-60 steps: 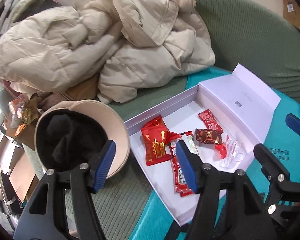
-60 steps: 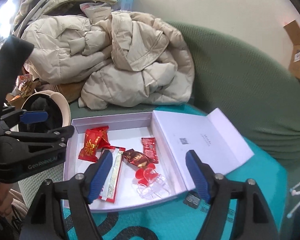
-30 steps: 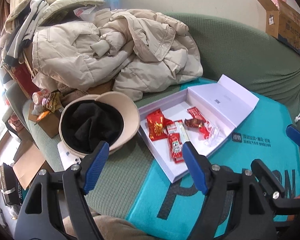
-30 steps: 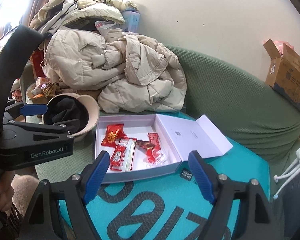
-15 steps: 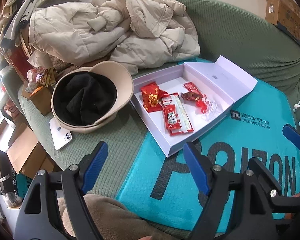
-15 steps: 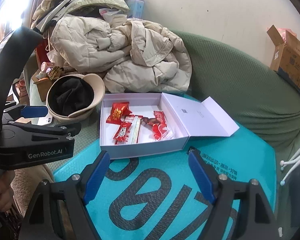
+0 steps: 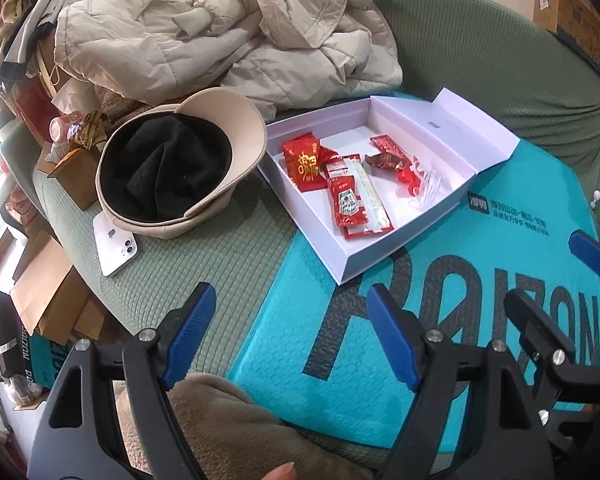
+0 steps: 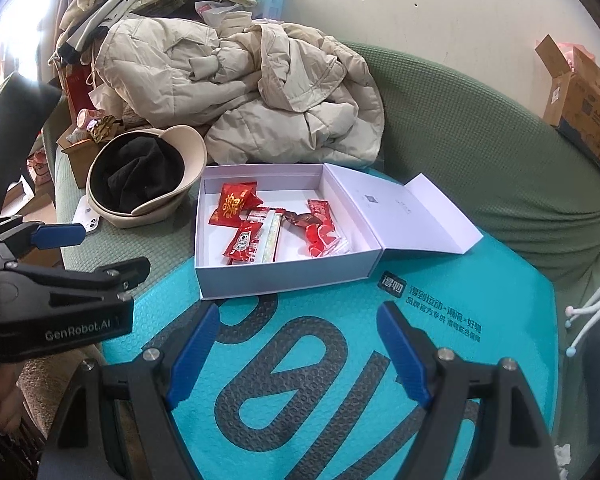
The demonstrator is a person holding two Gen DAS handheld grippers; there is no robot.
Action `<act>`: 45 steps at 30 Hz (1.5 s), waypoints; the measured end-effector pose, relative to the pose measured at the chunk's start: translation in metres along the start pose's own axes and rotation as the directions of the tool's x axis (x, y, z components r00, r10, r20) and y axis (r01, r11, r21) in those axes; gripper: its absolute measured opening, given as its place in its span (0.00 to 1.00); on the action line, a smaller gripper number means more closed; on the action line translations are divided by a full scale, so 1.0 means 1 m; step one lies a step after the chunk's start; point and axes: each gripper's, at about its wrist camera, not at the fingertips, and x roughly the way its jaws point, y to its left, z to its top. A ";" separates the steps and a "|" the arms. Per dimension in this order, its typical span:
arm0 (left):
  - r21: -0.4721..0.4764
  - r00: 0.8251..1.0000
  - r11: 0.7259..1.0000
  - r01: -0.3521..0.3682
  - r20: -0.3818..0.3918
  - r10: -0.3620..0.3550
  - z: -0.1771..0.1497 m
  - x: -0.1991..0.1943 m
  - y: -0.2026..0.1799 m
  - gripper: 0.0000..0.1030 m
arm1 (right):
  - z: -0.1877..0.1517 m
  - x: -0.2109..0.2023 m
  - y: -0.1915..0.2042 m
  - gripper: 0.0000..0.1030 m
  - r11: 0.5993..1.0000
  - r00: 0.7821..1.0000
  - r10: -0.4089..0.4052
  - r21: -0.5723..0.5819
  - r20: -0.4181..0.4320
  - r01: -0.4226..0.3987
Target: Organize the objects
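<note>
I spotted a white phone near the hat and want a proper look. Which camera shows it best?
The left wrist view. There the white phone lies face down on the green cushion, its camera lenses clear, one end tucked under the hat. The right wrist view shows only a small corner of it beyond the hat's rim.

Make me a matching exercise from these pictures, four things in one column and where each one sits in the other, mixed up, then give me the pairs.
Things:
1. ketchup sachet
2. white phone
3. white box
4. beige hat

Places:
A. on the teal mailer bag, lid open
B. partly tucked under the hat's edge
C. inside the box with the red snack packets
D. on the green sofa, left of the box, opening facing up

Pairs: 1-C, 2-B, 3-A, 4-D
</note>
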 end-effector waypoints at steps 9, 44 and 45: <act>0.008 1.000 1.000 -0.002 -0.013 0.002 -0.006 0.002 0.002 0.75 | -0.001 0.004 0.009 0.79 1.000 1.000 0.005 -0.018 -0.014 -0.005; 0.001 0.999 1.000 0.026 -0.028 -0.026 -0.015 0.002 0.007 0.75 | 0.001 0.007 0.017 0.79 0.999 0.999 -0.011 -0.030 -0.035 0.010; 0.001 0.999 1.000 0.029 -0.028 -0.029 -0.015 0.002 0.006 0.75 | 0.001 0.007 0.016 0.79 1.000 0.999 -0.011 -0.029 -0.036 0.010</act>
